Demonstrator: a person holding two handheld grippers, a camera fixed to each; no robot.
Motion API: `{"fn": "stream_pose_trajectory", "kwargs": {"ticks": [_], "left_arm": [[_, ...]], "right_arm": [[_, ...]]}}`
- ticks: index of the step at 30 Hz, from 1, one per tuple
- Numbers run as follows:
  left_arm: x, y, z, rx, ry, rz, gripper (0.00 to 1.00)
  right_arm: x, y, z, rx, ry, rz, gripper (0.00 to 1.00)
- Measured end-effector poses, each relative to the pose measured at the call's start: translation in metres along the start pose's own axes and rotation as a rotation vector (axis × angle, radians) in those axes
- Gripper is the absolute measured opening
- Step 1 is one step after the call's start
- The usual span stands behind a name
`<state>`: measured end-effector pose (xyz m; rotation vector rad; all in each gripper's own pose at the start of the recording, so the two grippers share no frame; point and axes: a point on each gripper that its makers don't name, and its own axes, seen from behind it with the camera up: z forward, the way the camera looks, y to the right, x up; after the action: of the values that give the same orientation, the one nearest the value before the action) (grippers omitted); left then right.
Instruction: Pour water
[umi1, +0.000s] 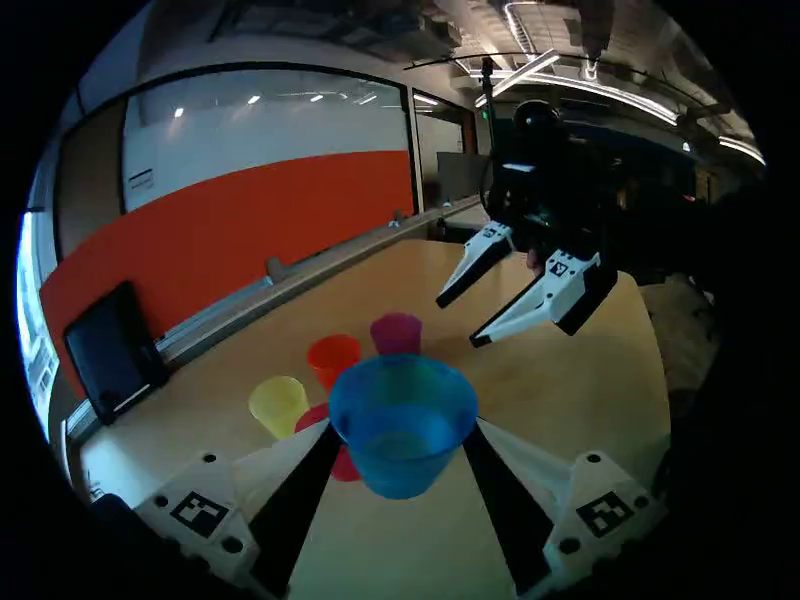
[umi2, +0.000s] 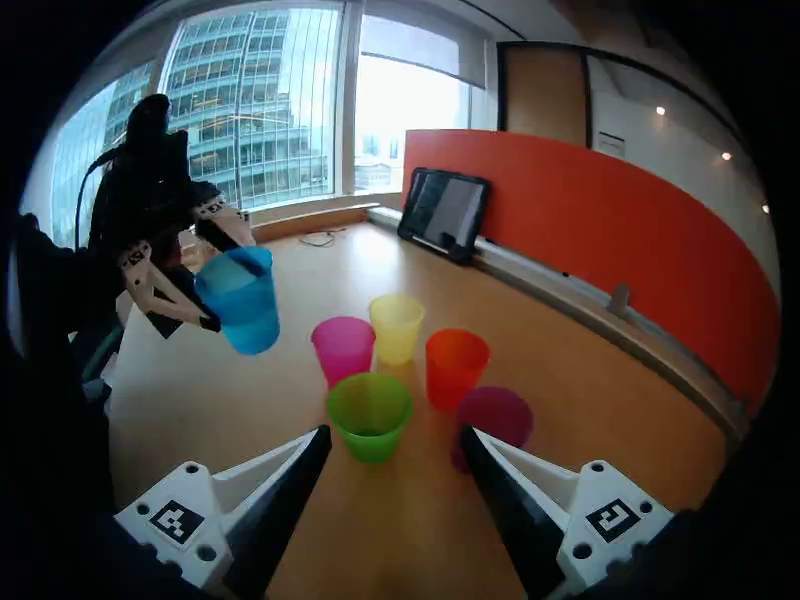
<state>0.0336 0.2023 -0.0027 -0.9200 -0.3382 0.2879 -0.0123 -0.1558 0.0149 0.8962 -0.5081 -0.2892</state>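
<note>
- Wooden table (umi2: 600, 400) beneath us bears a green cup (umi2: 368, 405).
- Our left gripper (umi1: 402, 428) clamps the blue cup (umi1: 400, 445) above the table.
- Our right gripper (umi2: 395, 433) gapes wide, holding nothing.

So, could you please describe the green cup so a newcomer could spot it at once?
On the long wooden table beside the orange wall stands a cluster of plastic cups. The green cup is the one at the cluster's edge nearest the right gripper, just ahead of its open fingers. It is the only green one: its neighbours are pink, yellow, orange and purple.
</note>
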Motion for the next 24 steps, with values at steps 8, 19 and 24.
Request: {"fn": "stream_pose_trajectory", "kwargs": {"ticks": [8, 19, 24], "left_arm": [[0.018, -0.017, -0.015, 0.039, 0.051, -0.027, 0.84], [0.031, -0.034, -0.032, 0.077, 0.096, -0.052, 0.84], [0.035, -0.038, -0.037, 0.085, 0.109, -0.057, 0.84]], "right_arm": [[-0.014, -0.010, 0.017, 0.028, -0.026, -0.005, 1.00], [-0.027, -0.013, 0.041, 0.041, -0.055, -0.014, 1.00], [-0.030, -0.015, 0.055, 0.049, -0.069, -0.018, 1.00]]}}
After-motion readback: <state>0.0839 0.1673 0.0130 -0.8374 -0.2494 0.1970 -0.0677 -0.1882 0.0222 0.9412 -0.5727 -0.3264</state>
